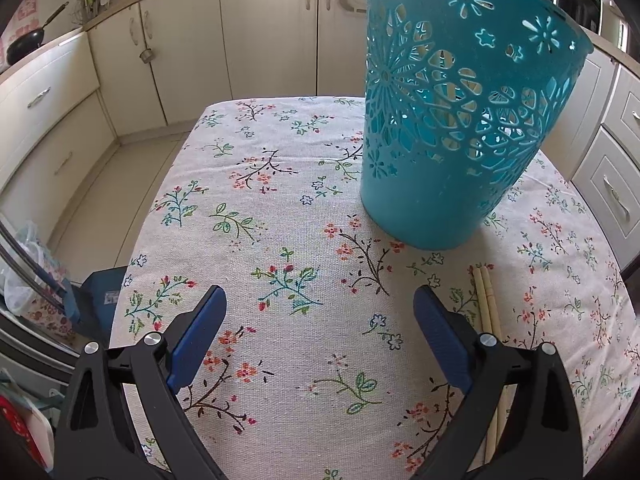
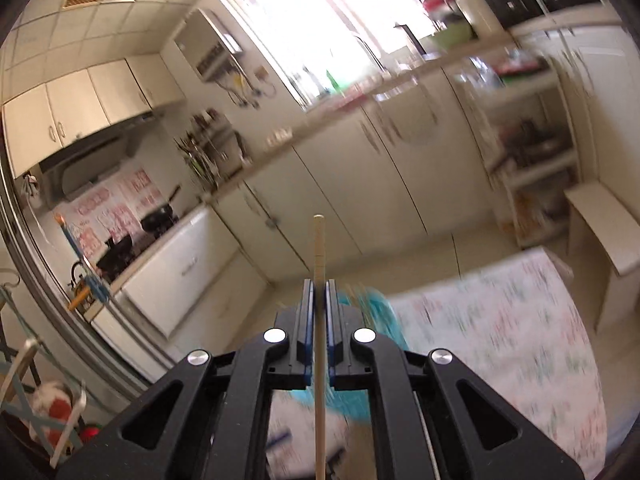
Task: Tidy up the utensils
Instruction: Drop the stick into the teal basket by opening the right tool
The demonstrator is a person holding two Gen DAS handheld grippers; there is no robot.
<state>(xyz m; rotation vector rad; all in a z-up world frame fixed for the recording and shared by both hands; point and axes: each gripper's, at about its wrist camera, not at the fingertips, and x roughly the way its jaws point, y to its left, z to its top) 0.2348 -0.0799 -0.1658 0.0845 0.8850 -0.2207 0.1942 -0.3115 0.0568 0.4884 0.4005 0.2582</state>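
Observation:
A teal plastic basket with flower cut-outs stands on the floral tablecloth; pale sticks show through its holes. My left gripper hovers open over the cloth in front of the basket, with nothing between its blue pads. Two wooden chopsticks lie on the cloth just right of its right finger. In the right wrist view my right gripper is shut on a single wooden chopstick, which stands up past the fingertips. It is held high above the table, with the teal basket blurred below.
Cream kitchen cabinets and a counter run behind the table. A white bench stands at the table's far right. A blue box and bags sit on the floor at the left. A pan rests on the stove.

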